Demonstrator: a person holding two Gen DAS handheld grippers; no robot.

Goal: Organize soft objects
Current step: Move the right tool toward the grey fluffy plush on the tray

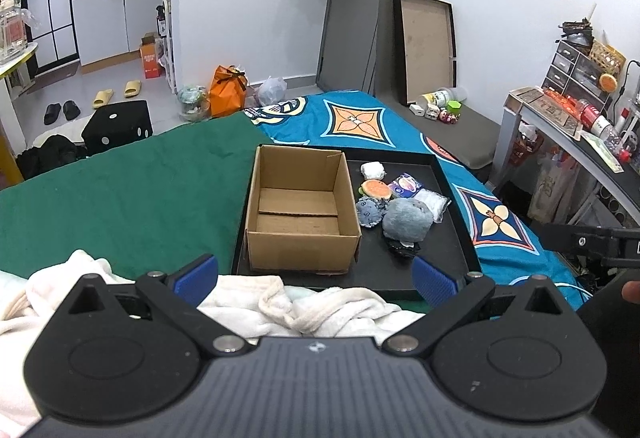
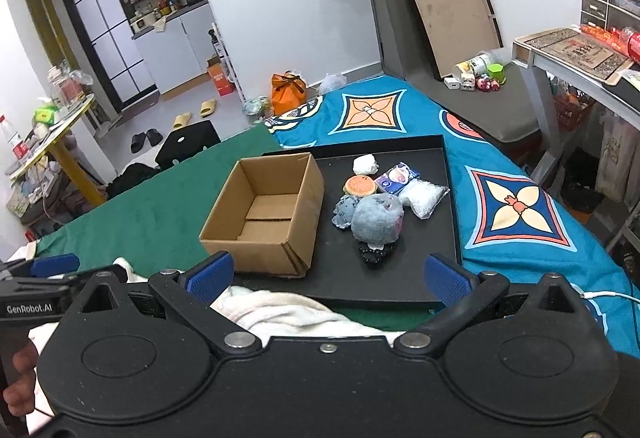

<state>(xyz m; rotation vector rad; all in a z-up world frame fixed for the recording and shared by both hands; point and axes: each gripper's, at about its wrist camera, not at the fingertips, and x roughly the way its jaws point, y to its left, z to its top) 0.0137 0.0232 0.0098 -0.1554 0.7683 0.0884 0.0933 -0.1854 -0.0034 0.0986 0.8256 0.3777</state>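
An empty cardboard box (image 1: 300,214) (image 2: 264,214) stands on the left half of a black tray (image 1: 452,250) (image 2: 432,238). Beside it on the tray lie soft items: a grey plush (image 1: 408,220) (image 2: 376,218), a small blue plush (image 1: 371,212) (image 2: 345,212), a burger-shaped toy (image 1: 376,190) (image 2: 360,185), a white bundle (image 1: 373,171) (image 2: 365,164), a tissue pack (image 1: 406,185) (image 2: 397,178), a clear bag (image 1: 434,204) (image 2: 423,198) and a black item (image 1: 404,248) (image 2: 374,256). My left gripper (image 1: 316,278) and right gripper (image 2: 328,276) are both open, hovering short of the tray above a white blanket (image 1: 320,302) (image 2: 272,308).
The tray rests on a bed with a green cover (image 1: 120,190) (image 2: 140,214) and a blue patterned cover (image 1: 360,122) (image 2: 516,206). A desk (image 1: 568,126) (image 2: 580,50) stands at the right. A second tray (image 1: 428,46) (image 2: 456,14) leans against the far wall. The left gripper's side (image 2: 52,266) shows in the right wrist view.
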